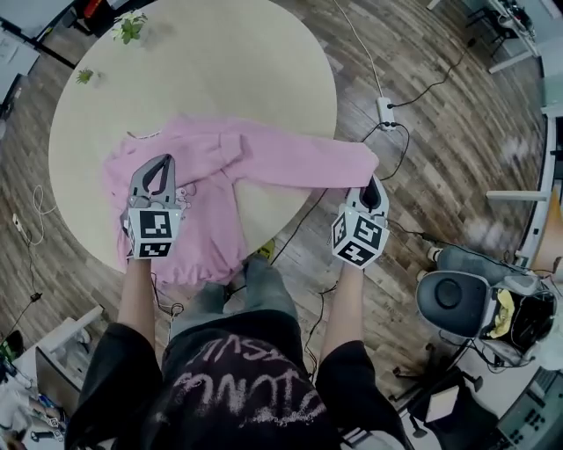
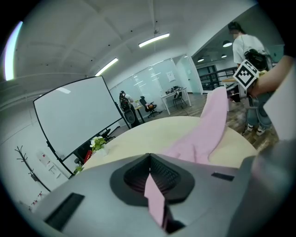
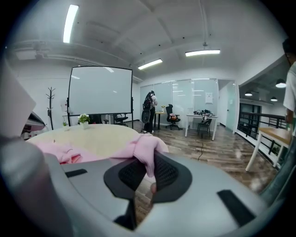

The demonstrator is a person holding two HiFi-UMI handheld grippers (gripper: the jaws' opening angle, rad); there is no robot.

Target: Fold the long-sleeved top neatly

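Note:
A pink long-sleeved top (image 1: pixel 207 206) lies on the near side of a round beige table (image 1: pixel 202 61), its hem hanging over the front edge. My left gripper (image 1: pixel 164 162) is over the body's left part, shut on a fold of pink fabric (image 2: pixel 153 194). One sleeve (image 1: pixel 299 163) stretches rightwards past the table's edge. My right gripper (image 1: pixel 376 181) is shut on that sleeve's cuff (image 3: pixel 147 152) and holds it in the air off the table's right side. In the left gripper view the raised sleeve (image 2: pixel 210 125) runs up to the right gripper's marker cube (image 2: pixel 245 74).
Two small green plants (image 1: pixel 129 26) (image 1: pixel 84 76) stand at the table's far left. A power strip (image 1: pixel 385 110) and cables lie on the wooden floor. An office chair (image 1: pixel 453 299) stands at the right. A whiteboard (image 2: pixel 74 115) and a standing person (image 2: pixel 247 44) are behind.

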